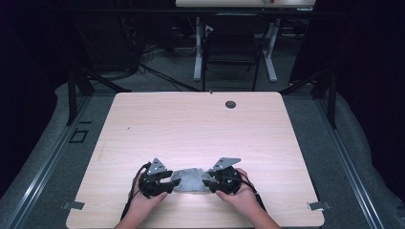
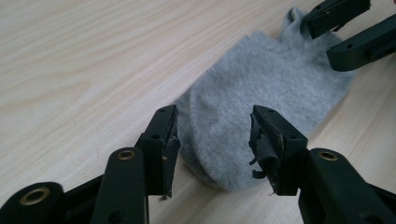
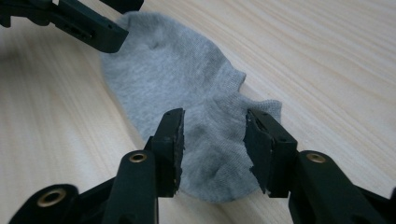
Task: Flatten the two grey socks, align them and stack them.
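A grey ankle sock (image 1: 191, 180) lies flat near the table's front edge, between my two grippers. My left gripper (image 1: 170, 181) stands open over the sock's toe end (image 2: 219, 126), its jaws straddling the fabric. My right gripper (image 1: 208, 181) is open too, jaws either side of the crumpled cuff end (image 3: 215, 140). In the left gripper view the right gripper (image 2: 343, 32) shows at the far end of the sock. The left gripper's jaws (image 3: 88, 25) reach in at the top left of the right gripper view. Neither pair of jaws is closed on the sock.
The light wooden table (image 1: 200, 129) has a dark round hole (image 1: 230, 104) near its far edge. Beyond it stand a chair (image 1: 232, 45) and a second table's legs (image 1: 197, 52). Metal brackets (image 1: 319, 205) sit at the front corners.
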A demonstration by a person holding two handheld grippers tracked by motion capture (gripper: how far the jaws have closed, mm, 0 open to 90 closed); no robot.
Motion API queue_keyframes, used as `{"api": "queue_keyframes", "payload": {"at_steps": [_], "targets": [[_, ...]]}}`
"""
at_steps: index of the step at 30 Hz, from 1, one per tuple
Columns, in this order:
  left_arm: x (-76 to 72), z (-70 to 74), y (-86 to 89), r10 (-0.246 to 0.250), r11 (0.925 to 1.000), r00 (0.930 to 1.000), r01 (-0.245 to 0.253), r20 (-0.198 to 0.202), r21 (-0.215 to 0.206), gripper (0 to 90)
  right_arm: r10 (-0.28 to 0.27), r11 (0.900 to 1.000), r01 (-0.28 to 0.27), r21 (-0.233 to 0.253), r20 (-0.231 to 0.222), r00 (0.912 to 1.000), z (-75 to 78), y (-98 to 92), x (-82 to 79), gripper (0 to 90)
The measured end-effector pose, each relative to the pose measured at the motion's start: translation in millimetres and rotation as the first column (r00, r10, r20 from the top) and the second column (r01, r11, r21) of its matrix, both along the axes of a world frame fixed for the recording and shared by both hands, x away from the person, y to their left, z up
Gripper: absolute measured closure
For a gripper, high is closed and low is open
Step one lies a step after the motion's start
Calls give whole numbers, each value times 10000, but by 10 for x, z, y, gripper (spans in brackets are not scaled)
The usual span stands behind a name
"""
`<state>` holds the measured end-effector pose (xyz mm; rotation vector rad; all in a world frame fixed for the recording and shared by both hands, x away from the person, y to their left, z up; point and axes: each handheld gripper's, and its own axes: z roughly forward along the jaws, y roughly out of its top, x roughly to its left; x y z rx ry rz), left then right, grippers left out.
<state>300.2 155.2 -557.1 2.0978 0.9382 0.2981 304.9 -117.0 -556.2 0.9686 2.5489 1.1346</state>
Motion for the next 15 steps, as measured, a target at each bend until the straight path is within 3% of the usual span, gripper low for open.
{"api": "queue_keyframes", "payload": {"at_steps": [6, 15], "targets": [[-100, 157, 128, 165, 9995, 9997, -160, 196, -271, 458, 19, 9999, -23, 126, 364, 9993, 163, -89, -144, 529], [-269, 166, 377, 425, 9991, 9988, -427, 223, 74, 441, -459, 9977, 439, 522, 383, 9982, 264, -343, -330, 483]]}}
